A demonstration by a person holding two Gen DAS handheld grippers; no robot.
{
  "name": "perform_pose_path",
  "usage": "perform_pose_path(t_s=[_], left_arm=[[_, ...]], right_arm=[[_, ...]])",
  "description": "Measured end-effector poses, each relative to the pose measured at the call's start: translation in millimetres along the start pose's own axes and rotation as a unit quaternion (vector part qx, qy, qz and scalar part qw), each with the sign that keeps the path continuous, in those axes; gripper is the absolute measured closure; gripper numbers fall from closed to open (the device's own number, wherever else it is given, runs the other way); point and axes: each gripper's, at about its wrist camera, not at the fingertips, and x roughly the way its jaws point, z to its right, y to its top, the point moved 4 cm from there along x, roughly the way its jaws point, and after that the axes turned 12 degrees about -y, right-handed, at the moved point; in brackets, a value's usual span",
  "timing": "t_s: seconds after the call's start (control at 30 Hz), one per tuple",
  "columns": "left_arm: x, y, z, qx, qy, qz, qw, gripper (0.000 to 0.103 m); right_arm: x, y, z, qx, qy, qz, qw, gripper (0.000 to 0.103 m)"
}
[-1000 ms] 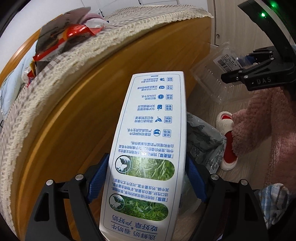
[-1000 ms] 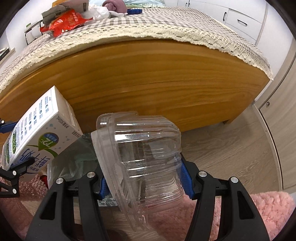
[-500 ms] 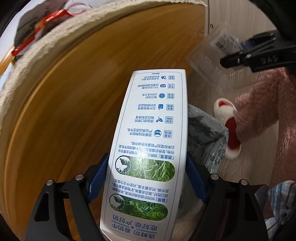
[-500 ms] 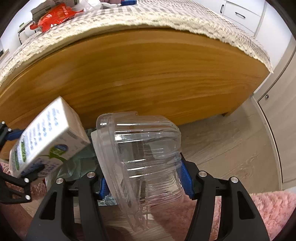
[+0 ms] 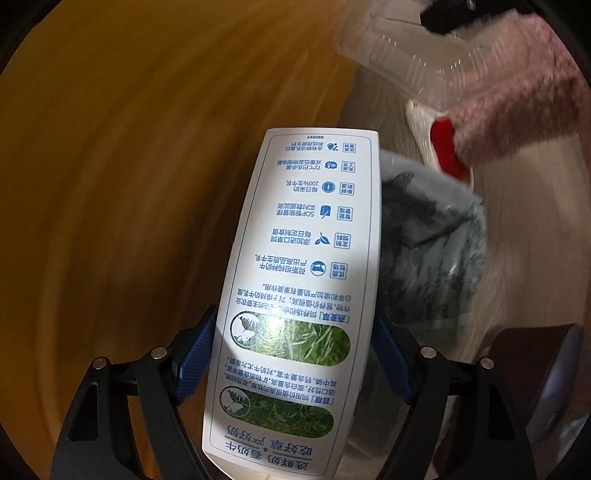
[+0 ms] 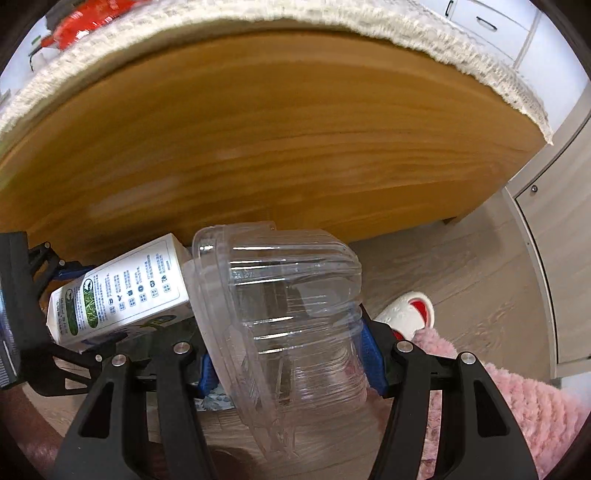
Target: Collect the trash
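My left gripper point(image 5: 291, 358) is shut on a white milk carton point(image 5: 299, 288) with blue print and green pictures; its blue pads press both sides. The carton points down over a grey patterned trash bag point(image 5: 428, 251) on the floor. My right gripper point(image 6: 288, 354) is shut on a clear plastic clamshell container point(image 6: 280, 314). In the right wrist view the milk carton point(image 6: 122, 291) and the left gripper point(image 6: 44, 291) sit low at the left, beside the container. The clear container point(image 5: 413, 62) shows blurred at the top right of the left wrist view.
A wooden bed footboard point(image 6: 258, 140) fills the background, with a lace-edged cover point(image 6: 443, 40) and red wrappers point(image 6: 88, 22) on top. A white and red slipper point(image 6: 410, 310) and pink fuzzy trouser leg point(image 6: 517, 402) stand on the wood floor. White cabinets point(image 6: 554, 258) are at the right.
My left gripper has sunk with the carton toward the trash bag, the bed top leaving its view. The right gripper has drifted slightly lower with the clear container still held.
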Motion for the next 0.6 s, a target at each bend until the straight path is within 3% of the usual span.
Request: perform_pose_path(t_s=[0.33, 0.6], left_arm=[[45, -3, 11, 0.06, -0.012, -0.018, 0.998, 0.028], [69, 4, 21, 0.131, 0.011, -0.022, 0.9911, 0.028]], right_arm=[[28, -1, -7, 0.0, -0.007, -0.039, 0.999, 0.044], [47, 6, -11, -0.009, -0.002, -0.065, 0.998, 0.044]])
